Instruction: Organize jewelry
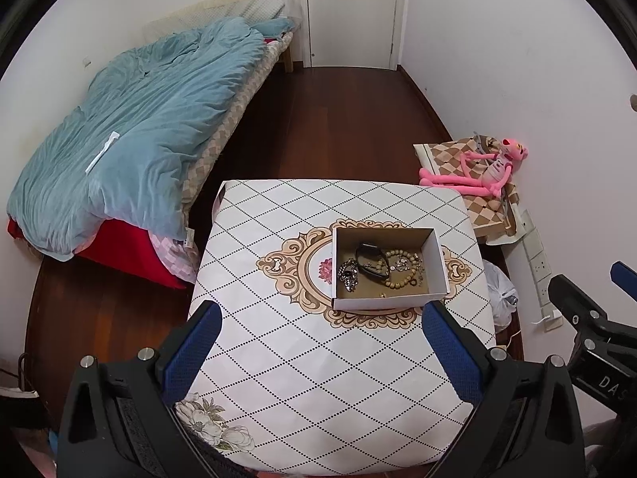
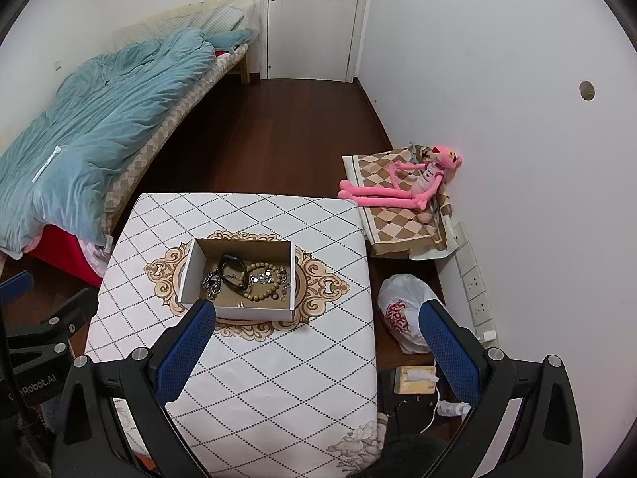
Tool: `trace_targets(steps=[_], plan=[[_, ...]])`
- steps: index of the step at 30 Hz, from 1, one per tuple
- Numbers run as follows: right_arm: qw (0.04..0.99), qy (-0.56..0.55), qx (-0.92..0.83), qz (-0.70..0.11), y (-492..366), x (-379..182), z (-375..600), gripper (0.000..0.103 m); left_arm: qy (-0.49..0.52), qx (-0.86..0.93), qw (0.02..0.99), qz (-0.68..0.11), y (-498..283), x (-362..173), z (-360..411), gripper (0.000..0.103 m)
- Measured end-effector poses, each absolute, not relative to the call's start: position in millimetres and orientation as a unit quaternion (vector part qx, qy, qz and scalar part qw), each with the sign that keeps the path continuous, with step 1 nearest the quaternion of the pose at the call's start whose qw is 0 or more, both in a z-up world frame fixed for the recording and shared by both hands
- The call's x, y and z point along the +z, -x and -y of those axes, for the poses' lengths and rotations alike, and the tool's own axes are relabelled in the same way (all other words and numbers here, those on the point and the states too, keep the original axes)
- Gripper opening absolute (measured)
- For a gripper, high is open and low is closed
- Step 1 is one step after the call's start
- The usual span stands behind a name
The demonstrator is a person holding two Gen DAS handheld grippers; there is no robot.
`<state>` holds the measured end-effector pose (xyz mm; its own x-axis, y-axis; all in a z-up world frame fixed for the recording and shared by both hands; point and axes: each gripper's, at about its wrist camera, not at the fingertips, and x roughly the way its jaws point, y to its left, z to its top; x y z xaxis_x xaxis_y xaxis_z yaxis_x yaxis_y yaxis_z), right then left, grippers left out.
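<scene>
the desk [image 1: 278,358] carries an open cardboard box [image 1: 388,304] at its middle, and the jewelry lies tangled inside: a wooden bead bracelet [image 1: 394,275], a black band [image 1: 370,261], a silver chain [image 1: 348,275]. both the left claw [image 1: 320,352] and right claw [image 2: 318,352] hover spread wide, empty. the beads look light and floppy; the chain probably slips, so pinch one strand.
</scene>
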<state>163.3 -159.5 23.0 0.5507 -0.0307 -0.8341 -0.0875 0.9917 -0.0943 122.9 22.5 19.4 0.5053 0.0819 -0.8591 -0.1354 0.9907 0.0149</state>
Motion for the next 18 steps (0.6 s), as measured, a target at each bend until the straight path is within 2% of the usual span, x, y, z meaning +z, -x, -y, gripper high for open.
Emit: trace_targets(steps=[18], plan=[[0.878,0.063,0.017,-0.474,-163.2,26.2,158.4,0.103,0.026,0.063,0.868,-0.492,-122.0,20.3,-22.7,0.103]])
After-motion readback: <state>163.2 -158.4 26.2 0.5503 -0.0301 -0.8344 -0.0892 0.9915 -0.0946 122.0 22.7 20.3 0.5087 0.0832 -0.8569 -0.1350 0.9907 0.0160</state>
